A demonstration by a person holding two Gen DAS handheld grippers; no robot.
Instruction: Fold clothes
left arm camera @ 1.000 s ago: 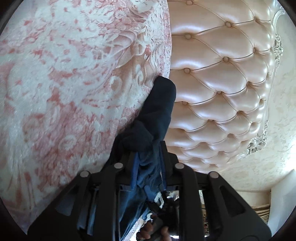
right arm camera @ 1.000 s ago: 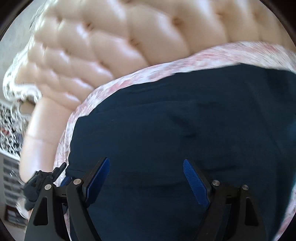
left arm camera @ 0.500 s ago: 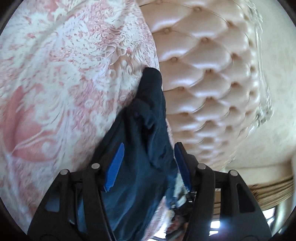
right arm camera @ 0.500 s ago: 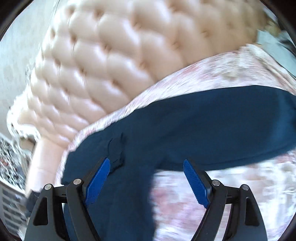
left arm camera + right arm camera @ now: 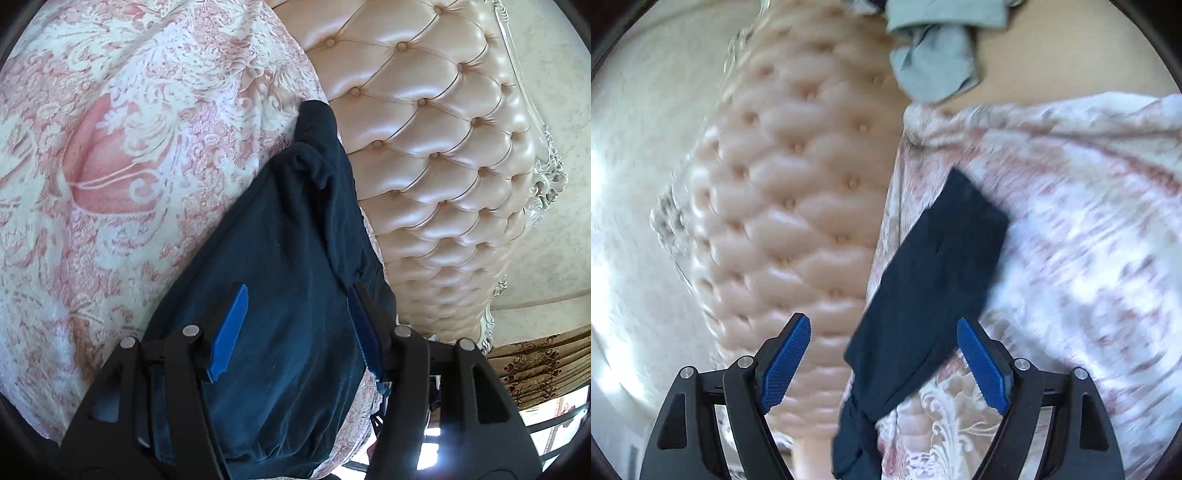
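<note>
A dark navy garment [image 5: 288, 266] lies on the pink and white floral bedspread [image 5: 110, 155], close to the tufted headboard. My left gripper [image 5: 295, 325] is open, its blue pads spread just over the cloth, holding nothing. In the right wrist view the same navy garment [image 5: 934, 280] lies in a long folded strip on the bedspread [image 5: 1071, 240]. My right gripper [image 5: 886, 362] is open and empty above the strip's near end. That view is blurred.
A cream tufted headboard [image 5: 436, 147] runs beside the garment; it also shows in the right wrist view [image 5: 798, 206]. A grey-green cloth [image 5: 934, 55] lies at the top of that view. Patterned curtains [image 5: 535, 365] hang at the lower right.
My left gripper opened and let go of the navy cloth, which now lies flat. My right gripper stayed open and swung away, so the garment looks smaller and farther off.
</note>
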